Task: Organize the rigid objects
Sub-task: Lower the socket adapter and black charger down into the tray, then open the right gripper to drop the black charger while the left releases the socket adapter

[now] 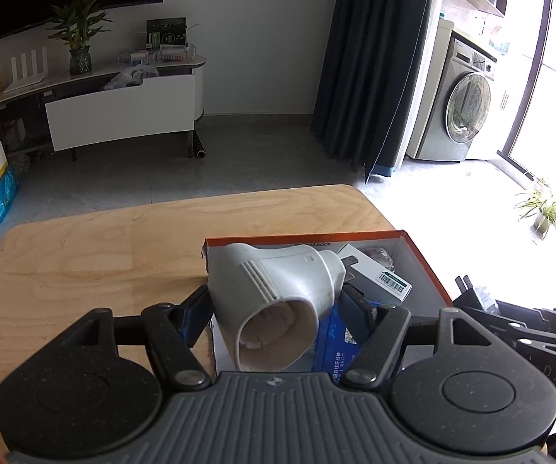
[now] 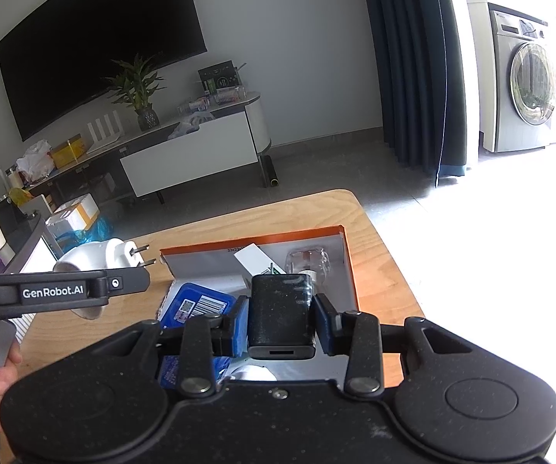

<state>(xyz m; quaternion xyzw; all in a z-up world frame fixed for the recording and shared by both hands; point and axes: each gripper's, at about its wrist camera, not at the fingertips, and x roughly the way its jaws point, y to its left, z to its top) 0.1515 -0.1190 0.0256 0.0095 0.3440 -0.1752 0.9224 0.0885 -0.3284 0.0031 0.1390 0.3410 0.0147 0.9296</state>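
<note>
The left tool (image 1: 274, 305) pinches a white plug-in lamp socket (image 1: 278, 294) above the orange-rimmed box (image 1: 425, 266) on the counter (image 1: 84, 255); it looks light, stiff and smooth-sided, best taken across its ribbed waist. The right tool (image 2: 281, 321) clamps a black charger block (image 2: 281, 309) over the box.

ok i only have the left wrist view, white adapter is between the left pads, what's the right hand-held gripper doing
observer: the right hand-held gripper is shut on a black charger block, above the near part of the orange-rimmed box
operator: is my adapter over the box yet
observer: no, in the right wrist view the white adapter hangs left of the box, with its two prongs pointing toward it
operator: can't make out what's behind the white carton
observer: a clear glassy item lies in the far right corner; what it is I can't tell
</note>
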